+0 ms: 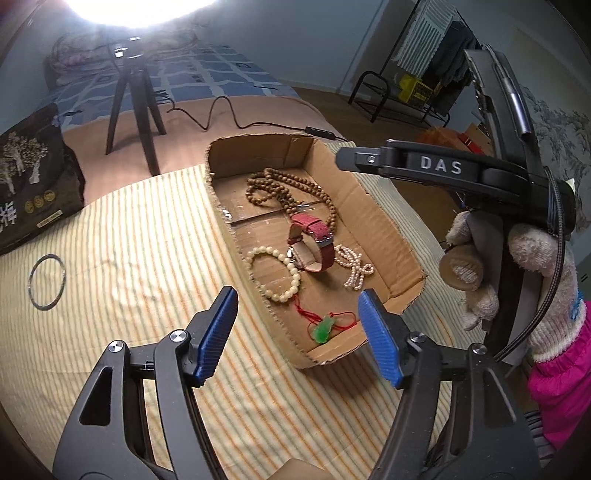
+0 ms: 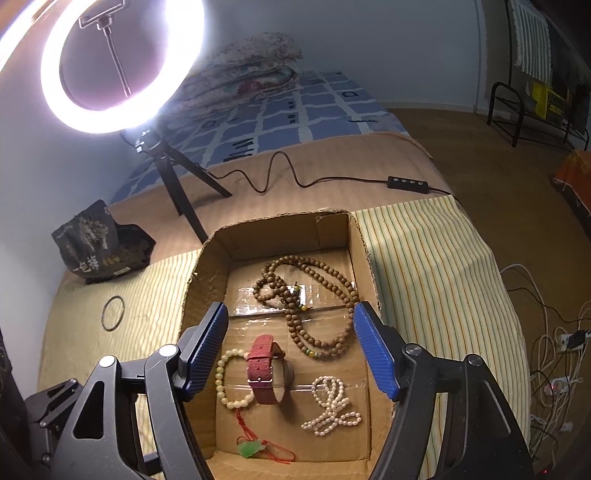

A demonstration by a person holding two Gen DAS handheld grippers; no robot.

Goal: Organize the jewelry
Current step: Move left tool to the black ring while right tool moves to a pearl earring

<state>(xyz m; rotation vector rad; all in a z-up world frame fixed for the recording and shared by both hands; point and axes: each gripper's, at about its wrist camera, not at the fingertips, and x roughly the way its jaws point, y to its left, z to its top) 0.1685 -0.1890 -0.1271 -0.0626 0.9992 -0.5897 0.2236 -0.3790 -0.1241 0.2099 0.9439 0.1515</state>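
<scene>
Both grippers, left gripper [image 1: 299, 332] and right gripper [image 2: 291, 350], hang spread wide holding nothing over the cardboard tray [image 2: 360, 258], red watch [image 2: 266, 373] inside, dark bangle [image 2: 113, 313] on the cloth at 9 o'clock.

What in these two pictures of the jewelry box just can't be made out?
- Watch dial: both views show only its edge, behind the red strap.
- Cream bead bracelet: right wrist view, one side hidden by the right gripper's blue pad.
- Ring light: left wrist view, cut off by the top edge and blown out.
- Black bag's print: too small to read.
</scene>
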